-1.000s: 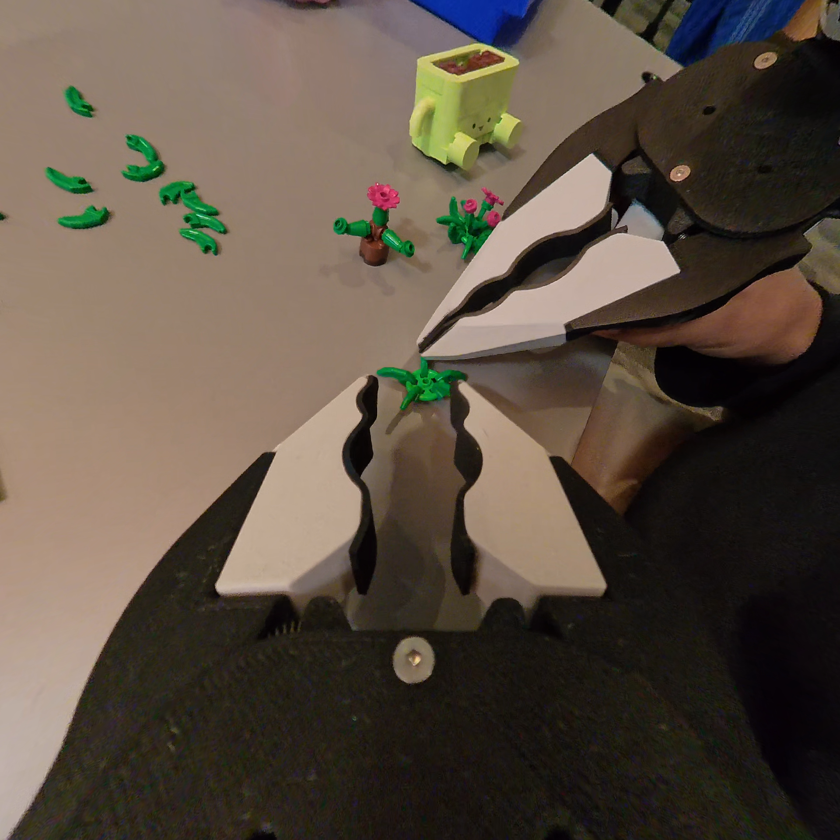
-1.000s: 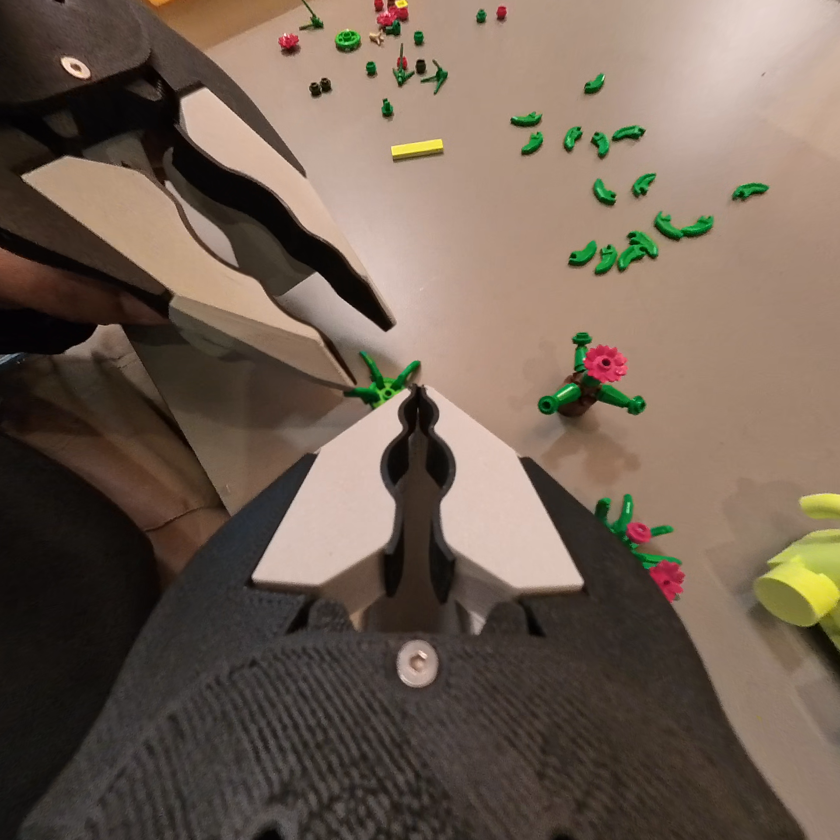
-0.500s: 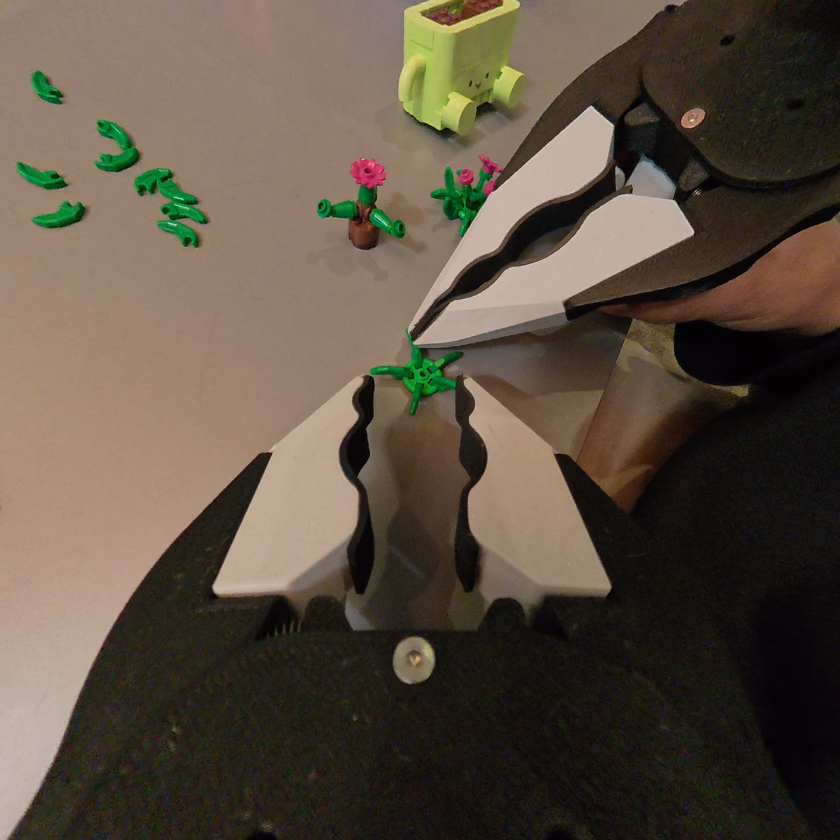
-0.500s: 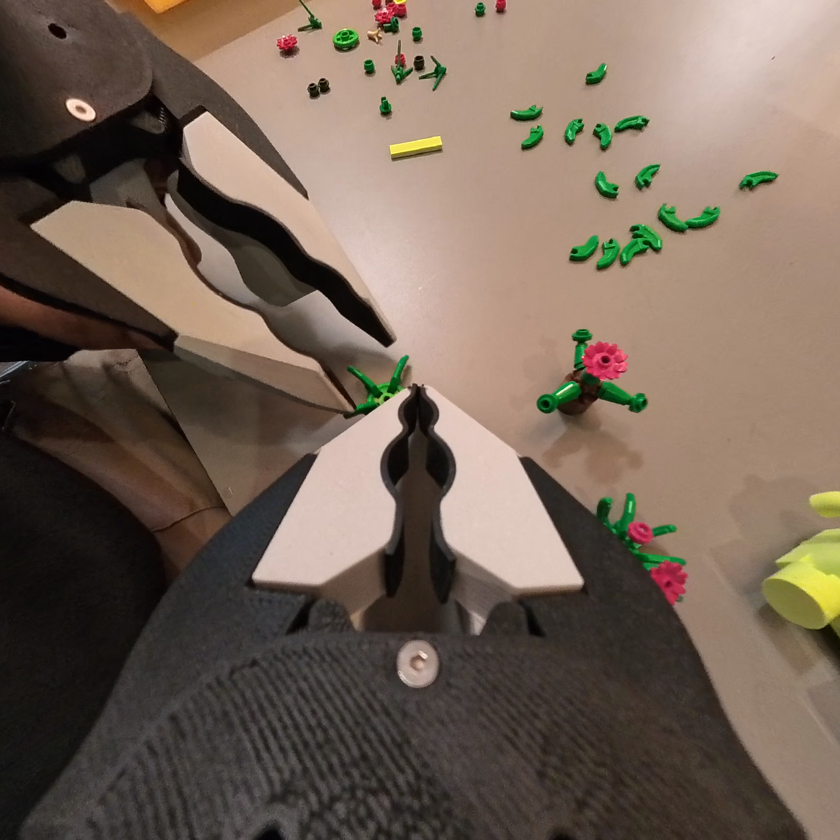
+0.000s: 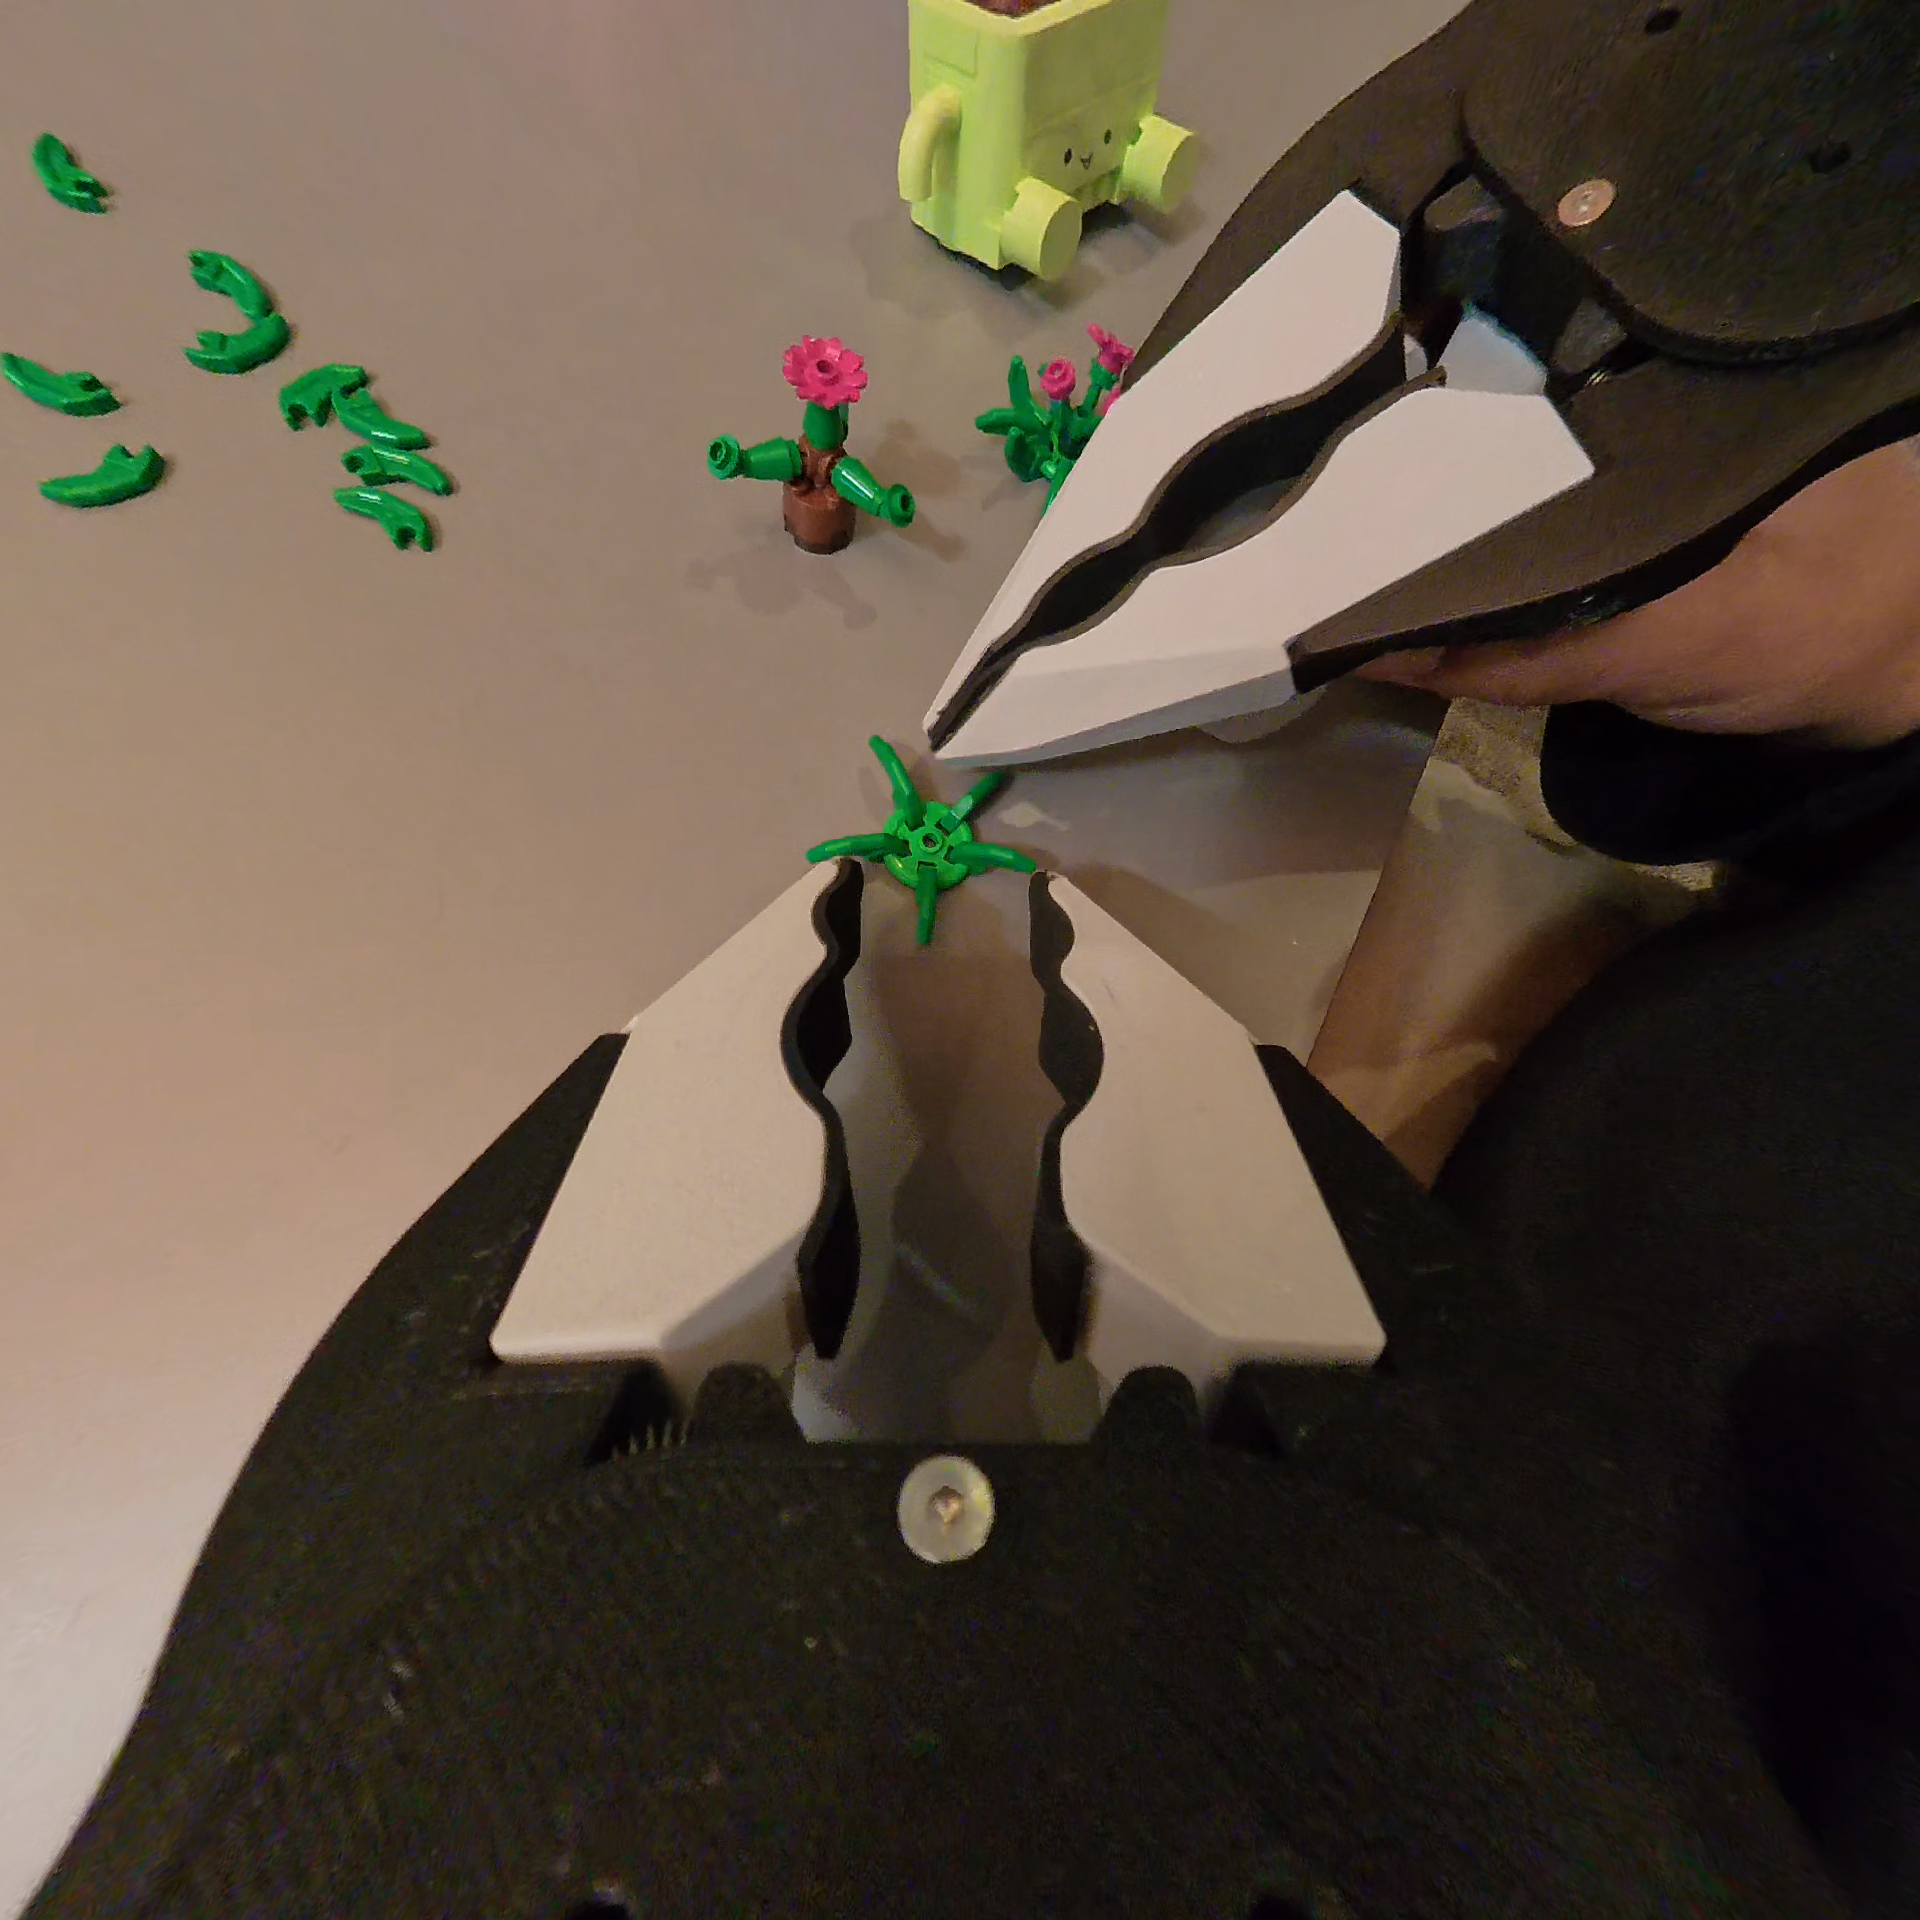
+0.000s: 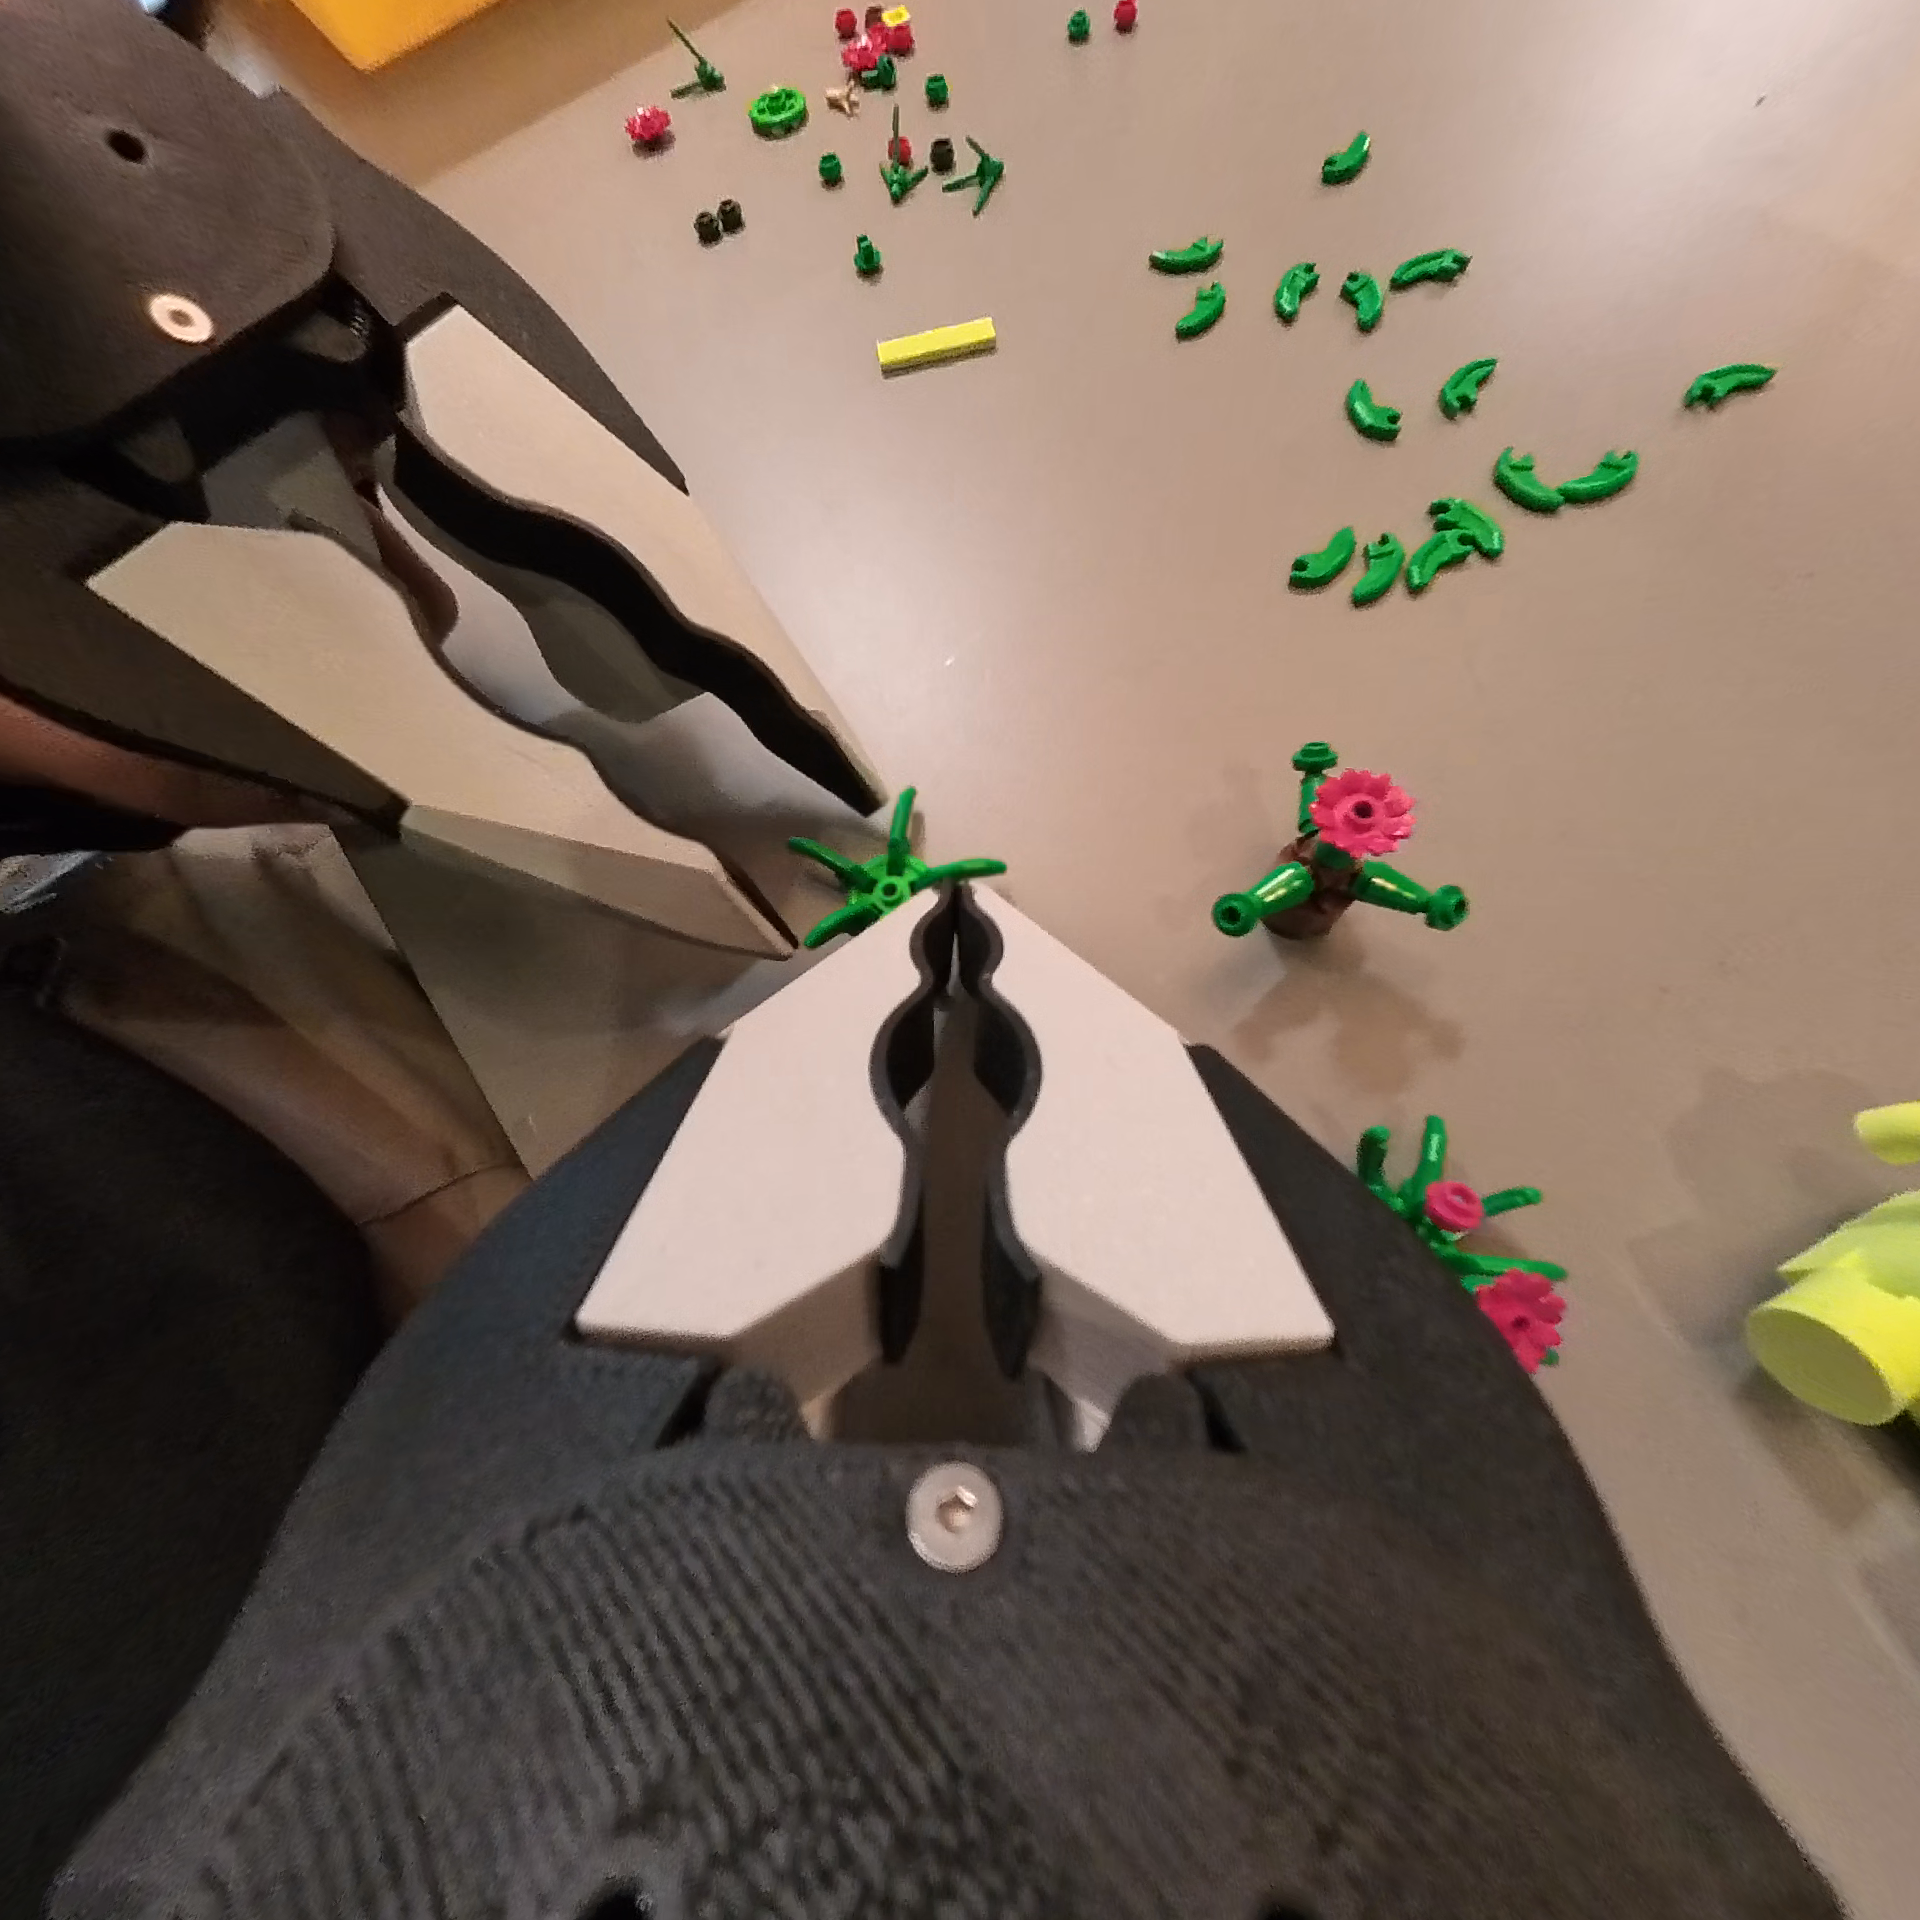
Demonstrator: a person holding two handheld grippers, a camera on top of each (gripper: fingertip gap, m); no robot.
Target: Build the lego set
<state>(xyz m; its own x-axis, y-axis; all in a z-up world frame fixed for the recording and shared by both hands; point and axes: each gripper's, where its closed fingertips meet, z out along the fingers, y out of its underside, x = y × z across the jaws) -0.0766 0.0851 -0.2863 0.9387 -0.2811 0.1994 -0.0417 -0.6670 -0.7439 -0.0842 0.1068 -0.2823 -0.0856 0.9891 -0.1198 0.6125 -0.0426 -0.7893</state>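
A small green lego piece with several thin leaves (image 5: 925,842) lies on the grey table (image 5: 416,831) near its front edge. My left gripper (image 5: 943,878) is open, with its fingertips on either side of the piece's near leaves. My right gripper (image 6: 956,894) is shut, and its tip touches one leaf of the same piece (image 6: 888,883). I cannot tell whether it pinches that leaf. Each view also shows the other gripper: the right gripper (image 5: 935,740) shut just behind the piece, and the left gripper (image 6: 831,878) open beside it.
A pink flower in a brown pot (image 5: 821,457) stands farther out, with a leafy pink flower cluster (image 5: 1049,416) and a lime green planter (image 5: 1029,135) behind. Several curved green leaves (image 6: 1444,540), a yellow tile (image 6: 935,343) and small loose parts (image 6: 873,104) lie beyond. A person's hand (image 5: 1662,644) holds the right gripper. Left and right tips are no more than a few centimetres apart. Left tips and right tips are each some 15 centimeters from the yellow tile (image 6: 935,343).
My left gripper has moved forward, so the green leaf piece now sits at the gap between its tips. The piece has turned a little. The right gripper stays shut beside it.
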